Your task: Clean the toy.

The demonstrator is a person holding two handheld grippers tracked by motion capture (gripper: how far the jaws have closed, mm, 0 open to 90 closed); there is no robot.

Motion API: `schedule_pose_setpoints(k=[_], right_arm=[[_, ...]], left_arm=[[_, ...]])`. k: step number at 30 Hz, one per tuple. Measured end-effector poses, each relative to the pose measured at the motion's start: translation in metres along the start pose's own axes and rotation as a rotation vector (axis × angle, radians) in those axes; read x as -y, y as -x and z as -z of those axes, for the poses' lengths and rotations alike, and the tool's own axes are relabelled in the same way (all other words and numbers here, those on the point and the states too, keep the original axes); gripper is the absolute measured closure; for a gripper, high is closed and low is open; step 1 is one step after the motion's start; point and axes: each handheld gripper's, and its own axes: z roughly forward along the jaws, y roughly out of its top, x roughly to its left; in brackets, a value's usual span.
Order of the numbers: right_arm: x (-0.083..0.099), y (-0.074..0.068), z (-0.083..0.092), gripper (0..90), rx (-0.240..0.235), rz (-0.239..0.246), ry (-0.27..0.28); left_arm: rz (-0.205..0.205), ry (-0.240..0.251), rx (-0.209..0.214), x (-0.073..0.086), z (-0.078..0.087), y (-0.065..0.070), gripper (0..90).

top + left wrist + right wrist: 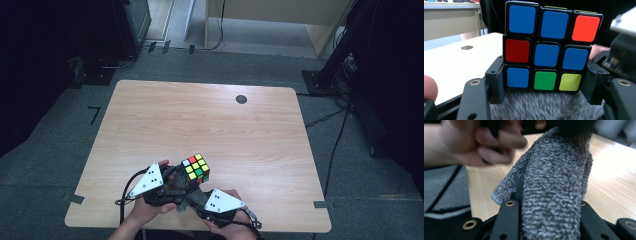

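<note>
Two grips are seen near the table's (150, 115) near edge: the puzzle cube (549, 47), rigid and smooth-faced, is clamped by the left gripper (546, 87) at opposite bottom-layer sides; the soft, limp grey cloth (551, 195) is pinched by the right gripper (546, 212).

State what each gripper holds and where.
Left gripper: puzzle cube, pinched at its bottom row's two sides. Right gripper: grey cloth, gripped mid-length.

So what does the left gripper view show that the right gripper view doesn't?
The left gripper view shows the puzzle cube clamped between the left tool's jaws: mostly blue stickers, with red, orange, green and yellow ones. The right gripper view shows the right tool gripping a grey cloth, with a blurred hand beyond. Both show the wooden table and grey cloth.
</note>
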Motion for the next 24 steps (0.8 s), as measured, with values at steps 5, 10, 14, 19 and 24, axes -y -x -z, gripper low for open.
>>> schedule_pose_setpoints(k=[5,10,14,19,24], right_arm=[[0.001,0.019,0.013,72.8,0.049,-0.172,0.053],[0.013,0.047,0.030,73.3,0.163,-0.359,0.120],[0.013,0.040,0.025,73.1,0.110,-0.342,0.101],[0.004,0.013,0.005,72.6,-0.019,-0.249,0.054],[0.001,0.021,0.015,73.1,0.039,-0.286,0.081]], left_arm=[[-0.002,0.008,-0.005,-0.001,0.002,-0.002,34.2],[0.012,0.014,-0.014,-0.002,0.006,-0.006,34.2],[0.021,0.012,-0.009,-0.001,0.003,-0.005,34.2],[0.011,-0.005,-0.012,0.001,-0.001,-0.001,34.2],[0.006,0.008,-0.017,0.000,0.001,-0.002,34.2]])
